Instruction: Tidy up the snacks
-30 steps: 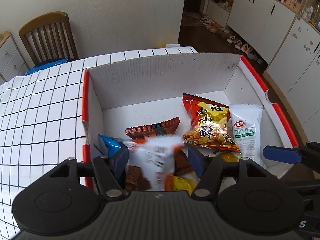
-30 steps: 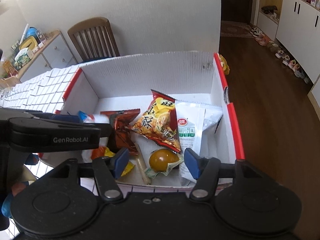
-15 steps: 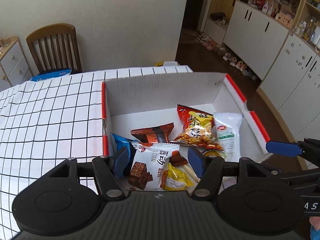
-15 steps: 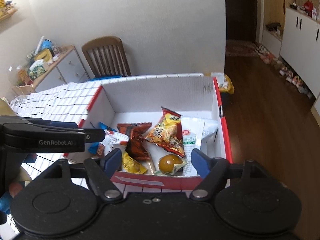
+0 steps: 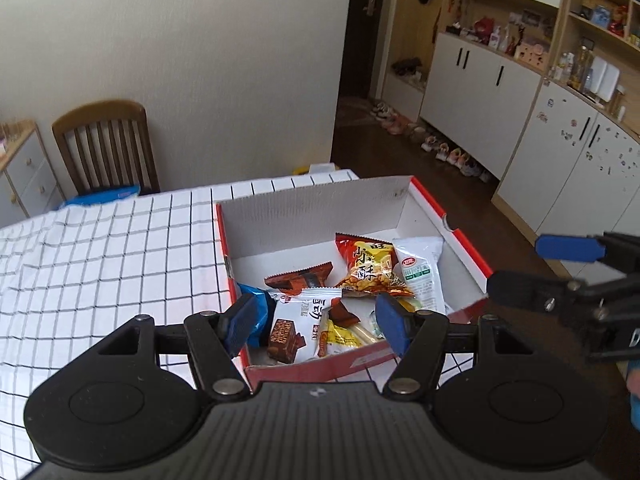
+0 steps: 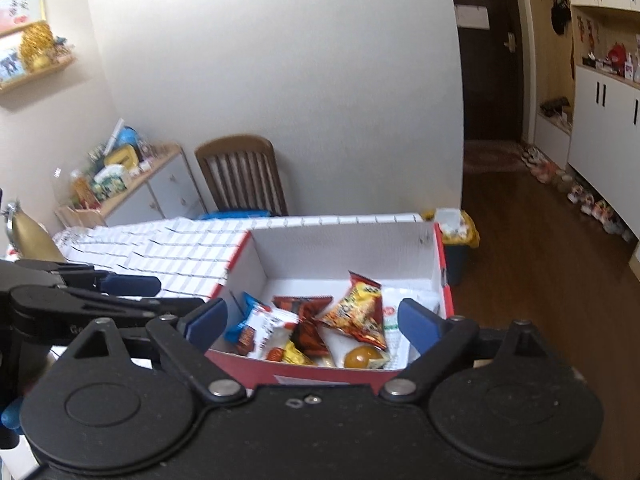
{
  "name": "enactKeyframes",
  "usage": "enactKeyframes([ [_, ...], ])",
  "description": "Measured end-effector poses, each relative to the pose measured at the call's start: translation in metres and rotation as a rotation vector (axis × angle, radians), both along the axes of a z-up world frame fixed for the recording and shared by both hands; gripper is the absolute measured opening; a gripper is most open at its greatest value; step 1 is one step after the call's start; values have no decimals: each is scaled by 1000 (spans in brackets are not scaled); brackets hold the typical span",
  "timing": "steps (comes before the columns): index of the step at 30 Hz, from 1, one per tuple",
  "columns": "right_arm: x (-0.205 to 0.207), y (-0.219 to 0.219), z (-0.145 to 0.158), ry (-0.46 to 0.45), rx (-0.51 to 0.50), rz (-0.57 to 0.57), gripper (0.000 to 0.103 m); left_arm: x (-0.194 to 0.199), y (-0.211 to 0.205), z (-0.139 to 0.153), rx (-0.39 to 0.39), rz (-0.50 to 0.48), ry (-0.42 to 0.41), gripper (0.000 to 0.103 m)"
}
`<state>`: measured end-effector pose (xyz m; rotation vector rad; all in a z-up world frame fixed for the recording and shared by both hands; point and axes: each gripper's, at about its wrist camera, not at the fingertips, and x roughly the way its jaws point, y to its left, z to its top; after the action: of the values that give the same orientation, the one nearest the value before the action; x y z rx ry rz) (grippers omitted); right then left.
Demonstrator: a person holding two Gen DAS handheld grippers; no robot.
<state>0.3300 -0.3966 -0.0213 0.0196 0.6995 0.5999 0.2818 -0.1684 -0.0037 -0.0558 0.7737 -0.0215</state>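
A white cardboard box with red rims (image 5: 316,204) (image 6: 340,240) stands on the checked tablecloth and holds several snack packets. Among them lie a red-orange crisps bag (image 5: 366,266) (image 6: 356,312), a white packet with a green label (image 5: 420,272), a brown wafer packet (image 5: 300,278), a white chocolate-bar packet (image 5: 298,320) (image 6: 266,330) and a round yellow-brown snack (image 6: 358,358). My left gripper (image 5: 316,322) hangs open above the box's near edge with nothing in it. My right gripper (image 6: 314,320) is open too, held back from the near wall.
The checked table (image 5: 100,260) stretches left of the box. A wooden chair (image 5: 106,144) stands behind it by the wall. White cabinets (image 5: 480,92) and a row of shoes (image 5: 432,148) line the right side. A bin (image 6: 456,236) sits past the table's far corner.
Both grippers have pulled up and back from the box, so it looks smaller. The white chocolate-bar packet, blurred in motion a second ago, now lies still in the box.
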Motion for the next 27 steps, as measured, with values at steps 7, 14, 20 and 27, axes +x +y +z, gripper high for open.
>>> enactKeyframes([
  [7, -32, -4, 20, -124, 34, 7, 103, -34, 0, 12, 14, -27, -53, 65],
  [14, -53, -3, 30, -205, 61, 4, 103, -61, 4, 15, -20, -31, -79, 76],
  [20, -66, -3, 26, -213, 63, -23, 103, -80, 6, 14, -45, -16, -90, 84],
  [27, -76, -7, 20, -222, 43, -61, 103, -88, 11, 12, -94, 15, -86, 91],
])
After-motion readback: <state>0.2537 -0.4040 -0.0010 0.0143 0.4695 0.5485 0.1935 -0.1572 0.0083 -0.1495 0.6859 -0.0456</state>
